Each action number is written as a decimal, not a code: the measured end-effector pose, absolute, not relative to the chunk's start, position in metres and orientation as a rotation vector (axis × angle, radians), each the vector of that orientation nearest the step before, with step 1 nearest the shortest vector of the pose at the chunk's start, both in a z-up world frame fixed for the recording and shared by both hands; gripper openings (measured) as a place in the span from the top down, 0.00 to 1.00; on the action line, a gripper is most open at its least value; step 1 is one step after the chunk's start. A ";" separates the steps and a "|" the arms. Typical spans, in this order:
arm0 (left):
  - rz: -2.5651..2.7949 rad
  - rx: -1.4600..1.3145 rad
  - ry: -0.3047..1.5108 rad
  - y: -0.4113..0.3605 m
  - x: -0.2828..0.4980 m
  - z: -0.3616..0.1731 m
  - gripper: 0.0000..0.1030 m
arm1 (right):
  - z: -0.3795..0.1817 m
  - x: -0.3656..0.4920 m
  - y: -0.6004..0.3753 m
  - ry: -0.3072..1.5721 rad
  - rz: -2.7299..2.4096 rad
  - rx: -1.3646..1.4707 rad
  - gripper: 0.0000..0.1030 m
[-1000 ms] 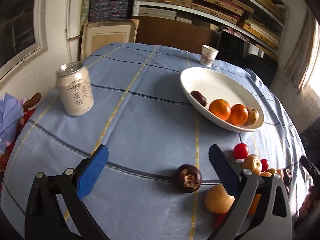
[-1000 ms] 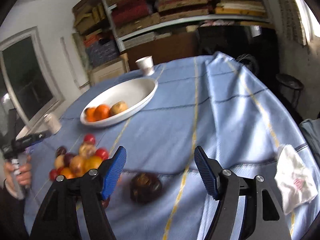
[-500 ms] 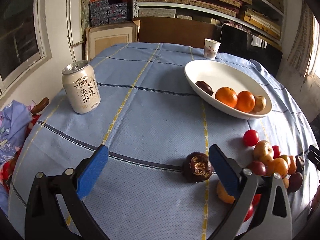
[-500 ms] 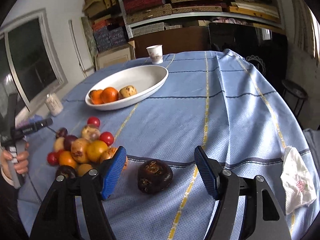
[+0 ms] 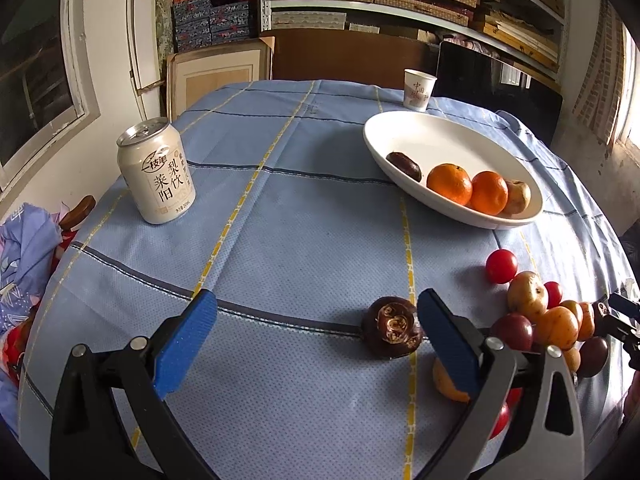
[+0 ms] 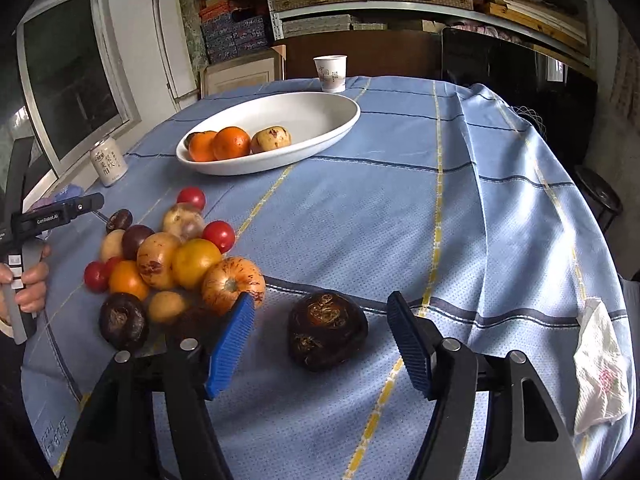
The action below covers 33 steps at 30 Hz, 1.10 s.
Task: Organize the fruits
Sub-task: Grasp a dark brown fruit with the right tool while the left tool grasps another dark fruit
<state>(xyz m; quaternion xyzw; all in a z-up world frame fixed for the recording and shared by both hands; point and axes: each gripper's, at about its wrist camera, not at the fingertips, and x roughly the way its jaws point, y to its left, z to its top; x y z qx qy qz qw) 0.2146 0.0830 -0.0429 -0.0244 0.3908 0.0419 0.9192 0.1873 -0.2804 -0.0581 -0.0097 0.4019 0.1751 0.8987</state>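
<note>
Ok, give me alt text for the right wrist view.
Open blue-padded tongs frame a dark brown fruit on a blue tablecloth. A pile of fruit lies to its left, with a white bowl holding oranges behind.

The left gripper's blue right finger pad (image 5: 448, 344) partly hides an orange-yellow round fruit (image 5: 444, 380); the crumpled white tissue (image 6: 600, 368) hangs off the table's right edge.
</note>
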 end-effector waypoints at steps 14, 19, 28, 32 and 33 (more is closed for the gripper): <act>0.105 -0.067 0.806 0.092 0.212 -0.042 0.05 | -0.073 0.193 -0.262 0.928 0.319 -0.143 0.57; 0.119 -0.123 0.827 0.107 0.213 -0.046 0.05 | -0.071 0.197 -0.280 0.922 0.356 -0.026 0.57; 0.014 -0.061 0.892 0.086 0.217 -0.060 0.30 | -0.072 0.199 -0.282 0.922 0.338 -0.016 0.57; -0.021 0.015 0.889 0.069 0.215 -0.062 0.29 | -0.071 0.199 -0.280 0.922 0.336 -0.021 0.57; -0.023 0.023 0.889 0.067 0.215 -0.063 0.29 | -0.071 0.199 -0.280 0.921 0.335 -0.024 0.57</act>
